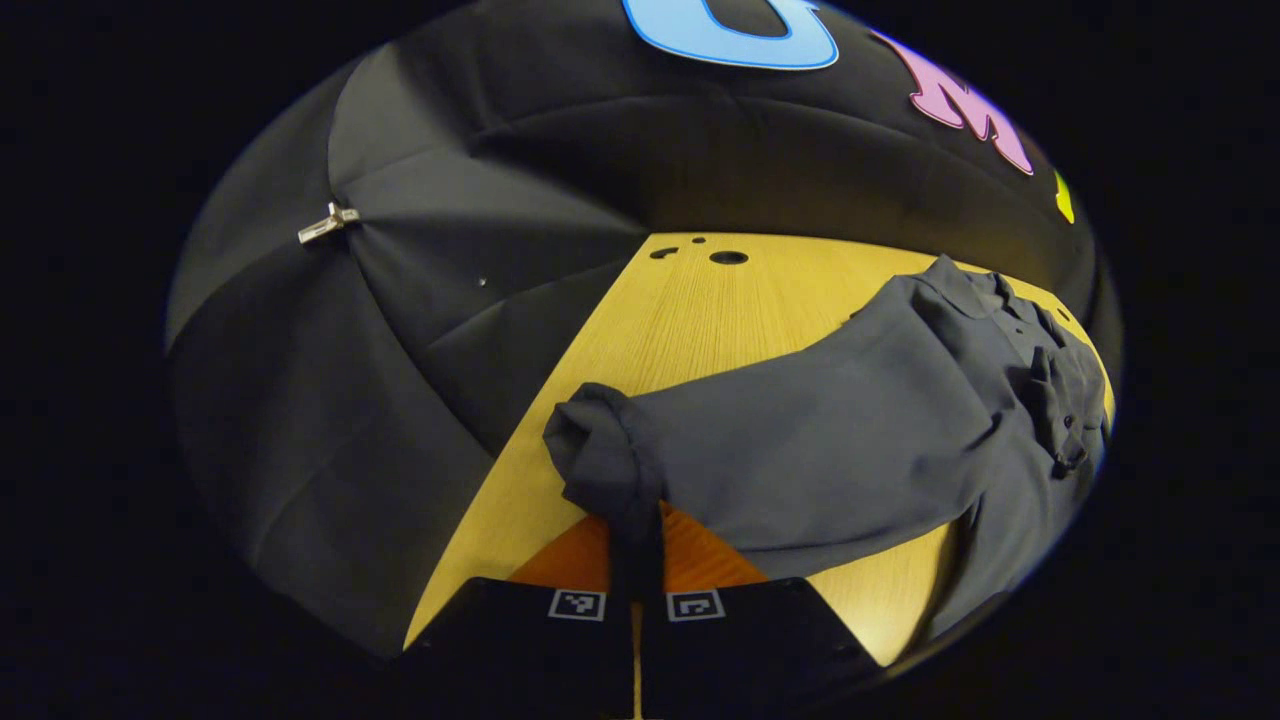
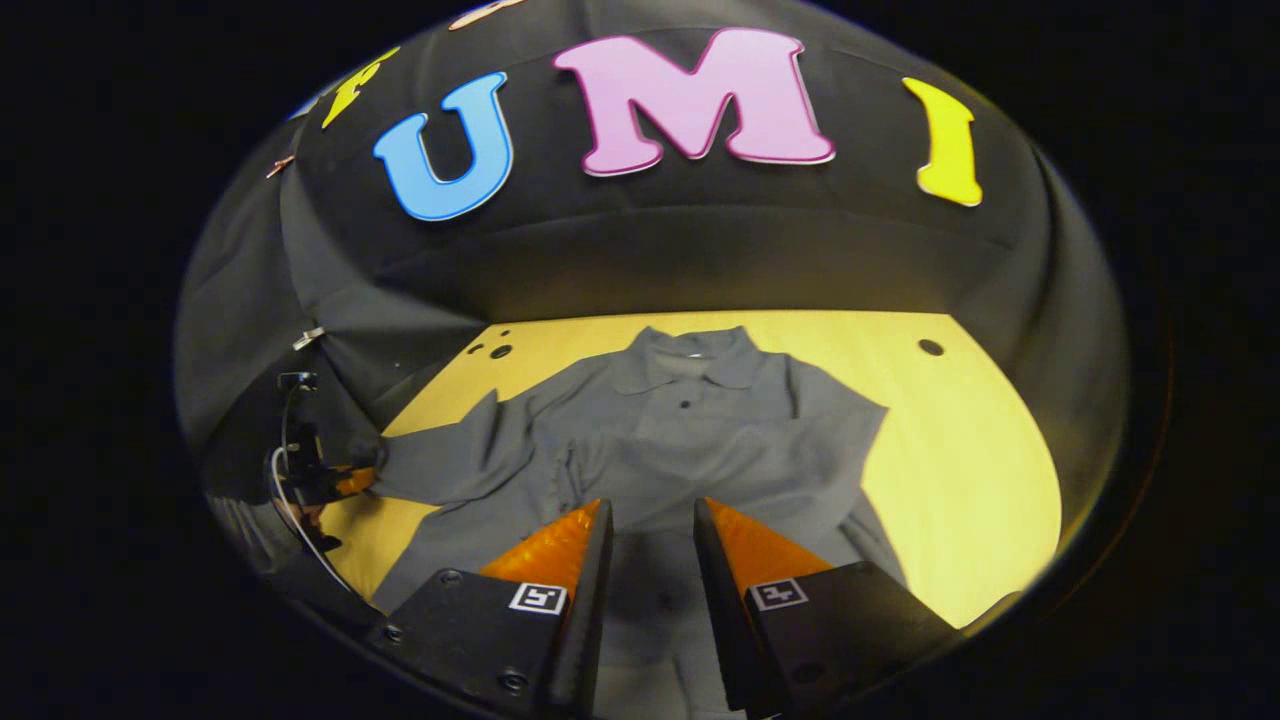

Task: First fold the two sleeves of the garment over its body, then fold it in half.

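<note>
Left gripper pinches the shirt's sleeve cuff

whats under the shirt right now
Under the grey shirt lies the yellow wooden table, bare around it. Its left sleeve is pinched between the left gripper fingers. Whatever sits beneath the body is covered.

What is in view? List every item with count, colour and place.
polo shirt: one, dark grey, spread on the table, collar toward the wall.
sleeve cuff: one, dark grey, pinched in the left claw at the table's edge.
table: one, yellow wood, holes near the far corners.
clip: one, metal, on the booth cloth.
left claw: one, black with orange fingers, shut on the cuff.
right claw: one, black with orange fingers, open over the shirt's hem.
</note>
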### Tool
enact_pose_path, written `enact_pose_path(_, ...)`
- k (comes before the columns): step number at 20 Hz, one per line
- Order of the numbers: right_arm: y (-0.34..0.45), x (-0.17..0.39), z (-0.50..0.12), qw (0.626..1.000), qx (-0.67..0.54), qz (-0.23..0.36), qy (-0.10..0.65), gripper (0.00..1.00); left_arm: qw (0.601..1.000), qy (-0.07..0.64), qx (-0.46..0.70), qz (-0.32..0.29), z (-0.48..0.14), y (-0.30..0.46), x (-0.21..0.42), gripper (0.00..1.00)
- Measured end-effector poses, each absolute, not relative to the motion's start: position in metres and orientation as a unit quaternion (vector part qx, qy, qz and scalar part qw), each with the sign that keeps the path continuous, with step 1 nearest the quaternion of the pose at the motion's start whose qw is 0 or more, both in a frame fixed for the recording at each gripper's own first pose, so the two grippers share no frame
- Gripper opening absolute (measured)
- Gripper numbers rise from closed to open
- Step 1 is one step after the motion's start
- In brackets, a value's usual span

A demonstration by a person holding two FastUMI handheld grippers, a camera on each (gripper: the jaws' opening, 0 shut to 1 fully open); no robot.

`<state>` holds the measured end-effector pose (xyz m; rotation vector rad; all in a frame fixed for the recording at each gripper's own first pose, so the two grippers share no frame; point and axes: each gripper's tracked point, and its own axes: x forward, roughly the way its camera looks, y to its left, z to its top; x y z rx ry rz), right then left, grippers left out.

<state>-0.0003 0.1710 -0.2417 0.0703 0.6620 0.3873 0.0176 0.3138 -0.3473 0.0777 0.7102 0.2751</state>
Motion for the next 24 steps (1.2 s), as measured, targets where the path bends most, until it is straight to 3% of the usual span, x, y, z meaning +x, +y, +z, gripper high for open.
enact_pose_path(7, 0.113, -0.012, -0.253, 0.93, 0.043, 0.159, 0.329, 0.51, 0.966, 0.245, -0.04, 0.078, -0.233, 0.217, 0.02, 0.08)
enact_pose_path(12, 0.082, -0.008, -0.263, 0.931, 0.055, 0.14, 0.332, 0.51, 0.976, 0.213, -0.04, 0.029, -0.175, 0.125, 0.034, 0.07)
enact_pose_path(24, 0.007, -0.019, -0.283, 0.929, 0.082, 0.09, 0.348, 0.51, 0.963, 0.253, -0.009, -0.087, -0.209, -0.08, 0.064, 0.08)
